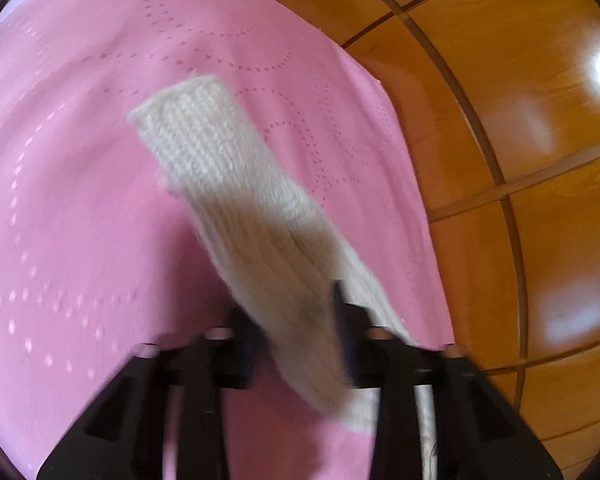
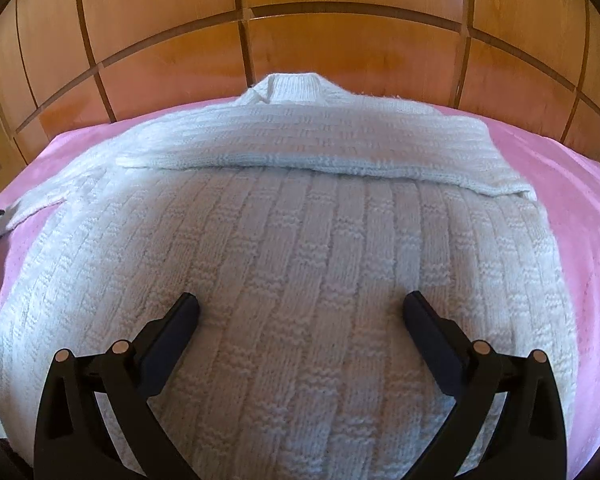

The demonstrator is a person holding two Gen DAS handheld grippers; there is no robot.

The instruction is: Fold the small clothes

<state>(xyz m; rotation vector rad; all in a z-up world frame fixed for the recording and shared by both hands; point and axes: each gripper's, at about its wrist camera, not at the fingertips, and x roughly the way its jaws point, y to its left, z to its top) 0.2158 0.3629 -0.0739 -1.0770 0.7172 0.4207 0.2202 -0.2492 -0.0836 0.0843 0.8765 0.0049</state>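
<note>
A white knitted sweater (image 2: 292, 240) lies flat on a pink cloth (image 2: 572, 208), its collar toward the wooden headboard. One sleeve (image 2: 324, 152) is folded across the chest. My right gripper (image 2: 300, 312) is open and empty, its fingers spread just above the sweater's body. My left gripper (image 1: 296, 320) is shut on the other sleeve (image 1: 236, 184), whose cuff hangs forward over the pink cloth (image 1: 80, 200). That sleeve also shows at the far left of the right wrist view (image 2: 24, 208), with a dark bit of the left gripper at its end.
A wooden panelled headboard (image 2: 340, 32) stands behind the sweater. Glossy wooden panels (image 1: 520, 120) run along the right of the pink cloth in the left wrist view. The pink cloth's edge (image 1: 400, 128) drops off there.
</note>
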